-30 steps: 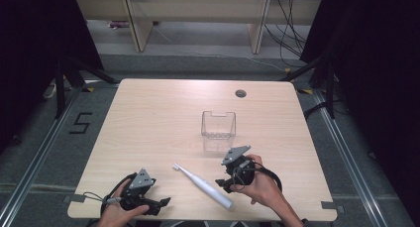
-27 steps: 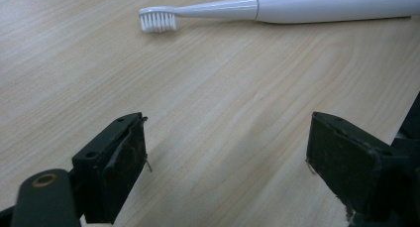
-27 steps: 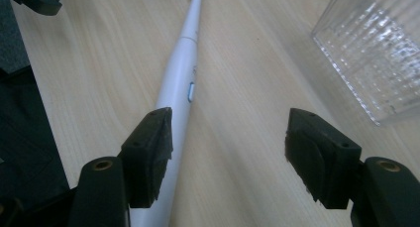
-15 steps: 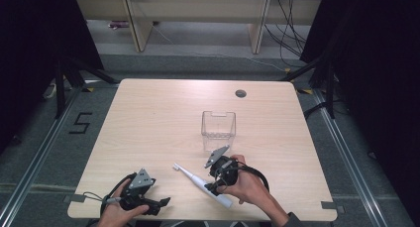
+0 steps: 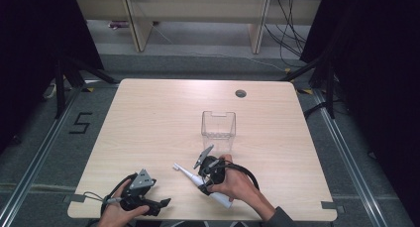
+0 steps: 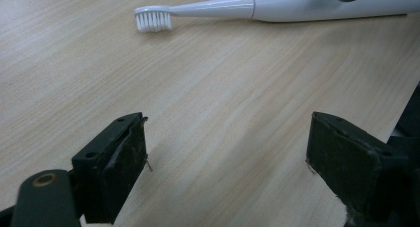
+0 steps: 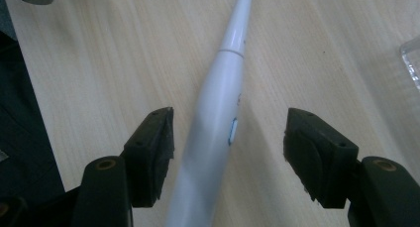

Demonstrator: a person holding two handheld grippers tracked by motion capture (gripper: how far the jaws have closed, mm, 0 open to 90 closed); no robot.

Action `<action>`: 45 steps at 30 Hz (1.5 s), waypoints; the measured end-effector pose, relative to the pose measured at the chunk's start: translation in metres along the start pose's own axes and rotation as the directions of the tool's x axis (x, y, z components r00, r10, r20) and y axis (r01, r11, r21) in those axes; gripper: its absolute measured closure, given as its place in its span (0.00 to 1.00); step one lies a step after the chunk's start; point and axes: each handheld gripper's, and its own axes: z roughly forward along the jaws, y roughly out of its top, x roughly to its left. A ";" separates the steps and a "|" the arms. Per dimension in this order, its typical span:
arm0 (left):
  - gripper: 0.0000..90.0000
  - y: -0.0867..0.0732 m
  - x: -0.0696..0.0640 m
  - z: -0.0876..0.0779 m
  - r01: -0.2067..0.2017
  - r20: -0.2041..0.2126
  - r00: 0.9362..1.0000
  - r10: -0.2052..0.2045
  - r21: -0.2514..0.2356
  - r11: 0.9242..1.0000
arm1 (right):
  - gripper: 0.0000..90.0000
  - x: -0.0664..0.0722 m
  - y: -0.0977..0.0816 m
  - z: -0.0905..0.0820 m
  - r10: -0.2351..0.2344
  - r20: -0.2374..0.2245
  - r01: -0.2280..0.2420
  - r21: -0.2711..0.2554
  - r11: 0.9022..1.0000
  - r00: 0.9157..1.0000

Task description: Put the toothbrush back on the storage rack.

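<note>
Two grippers in play, one per hand. The right gripper (image 5: 202, 181) sits over the handle of the electric toothbrush (image 5: 200, 180), jaws spread, one on each side of the white handle with a gap on both sides; in the right gripper view the pads (image 7: 157, 152) do not press on the handle (image 7: 210, 138). These jaws have just been closing a little, the toothbrush between them but not gripped. The left gripper (image 5: 158, 207) rests low at the near edge of the table (image 5: 148, 118), just left of the toothbrush, jaws spread wide over bare wood, nothing between them; in the left gripper view its pads (image 6: 124, 162) stand well apart. One toothbrush: it lies flat on the table, white, bristle head (image 6: 153, 20) pointing away from the right hand toward the upper left in the high view, thick end toward the near edge under the right hand (image 5: 240, 185). One clear plastic container (image 5: 218, 125): upright, square, open at the top, standing beyond the toothbrush toward the far side of the table, near it but not touching. One round grommet hole (image 5: 240, 93) in the tabletop, well beyond the toothbrush, past the container. One black numeral 5 marking (image 5: 80, 123) on the floor, well to the left of the toothbrush, off the table's left edge. Two hands, two cables trailing from the grippers.
</note>
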 end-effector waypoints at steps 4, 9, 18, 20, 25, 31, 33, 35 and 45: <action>0.17 0.001 0.002 -0.001 -0.034 -0.014 0.999 0.034 0.015 0.999 | 0.42 0.000 0.001 0.004 0.010 -0.006 -0.010 0.027 1.000 1.000; 0.17 0.000 0.000 0.000 0.000 0.000 1.000 0.000 -0.002 1.000 | 0.45 -0.001 0.002 0.006 0.016 -0.018 -0.015 0.042 0.999 1.000; 0.17 0.001 0.001 -0.001 -0.021 -0.010 1.000 0.021 0.008 1.000 | 0.52 -0.001 0.003 0.014 0.020 -0.030 -0.017 0.079 0.997 0.999; 0.17 0.000 0.001 -0.001 -0.016 -0.007 1.000 0.016 0.007 1.000 | 0.53 -0.001 0.003 0.015 0.025 -0.031 -0.022 0.088 0.996 0.999; 0.17 0.000 0.000 0.000 0.001 0.002 1.000 -0.001 -0.003 1.000 | 0.56 -0.006 0.005 0.018 0.011 -0.031 -0.008 0.099 0.995 0.999; 0.17 0.000 0.001 0.000 -0.022 -0.010 1.000 0.022 0.009 1.000 | 0.60 -0.011 0.005 0.020 -0.050 -0.034 0.053 0.105 0.993 0.998; 0.17 0.000 -0.001 0.001 0.003 0.004 1.000 -0.003 -0.005 1.000 | 0.62 -0.010 0.006 0.019 -0.040 -0.034 0.044 0.117 0.992 0.999; 0.17 0.000 -0.001 0.001 0.003 0.004 1.000 -0.003 -0.001 1.000 | 0.64 -0.009 0.007 0.018 -0.044 -0.038 0.049 0.127 0.991 0.998; 0.17 0.000 -0.001 0.001 0.000 0.004 1.000 0.000 0.002 1.000 | 0.69 -0.008 0.013 0.020 -0.051 -0.051 0.060 0.212 0.975 0.997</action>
